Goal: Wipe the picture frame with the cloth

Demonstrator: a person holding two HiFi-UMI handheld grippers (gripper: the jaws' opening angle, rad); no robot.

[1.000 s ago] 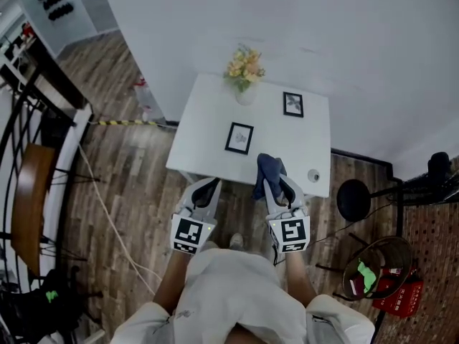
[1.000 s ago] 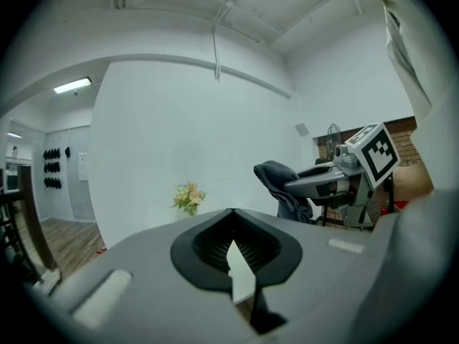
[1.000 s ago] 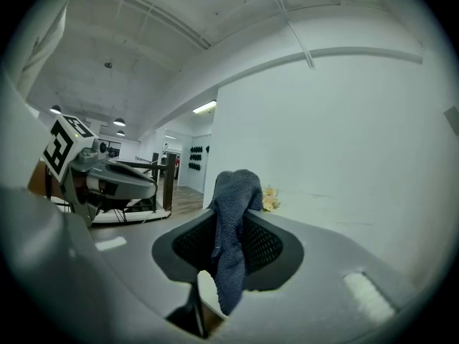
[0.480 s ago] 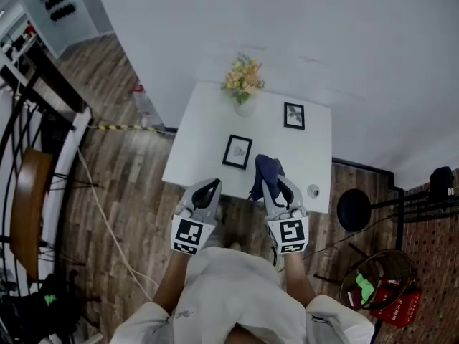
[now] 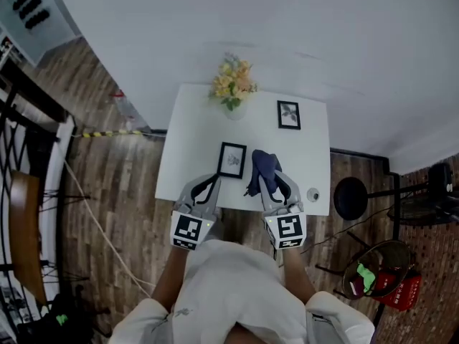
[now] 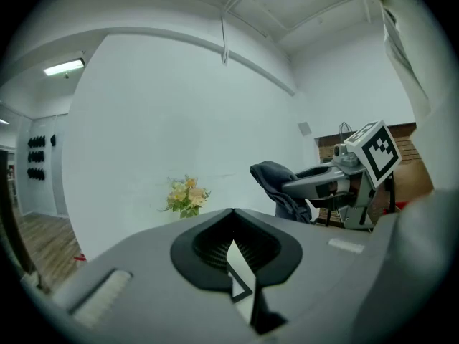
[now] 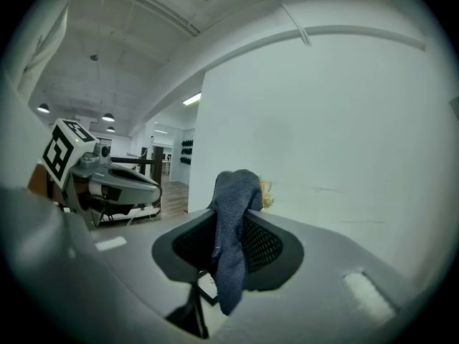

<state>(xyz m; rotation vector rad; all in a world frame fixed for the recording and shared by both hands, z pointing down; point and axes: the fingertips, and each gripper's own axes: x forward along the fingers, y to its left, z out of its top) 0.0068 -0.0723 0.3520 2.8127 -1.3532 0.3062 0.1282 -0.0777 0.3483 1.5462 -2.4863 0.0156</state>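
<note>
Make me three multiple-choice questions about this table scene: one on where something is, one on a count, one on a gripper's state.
1. Where do the flowers stand?
A. at the table's far edge, by the wall
B. on the floor
C. on a shelf

2. How many picture frames are on the table?
A. one
B. two
C. four

3. What is the right gripper doing?
A. open and empty
B. shut on the cloth
C. shut on a frame

Answers: 1 A, the head view shows them by the wall; 2 B, one near, one farther right; 3 B, the cloth hangs from its closed jaws.
</note>
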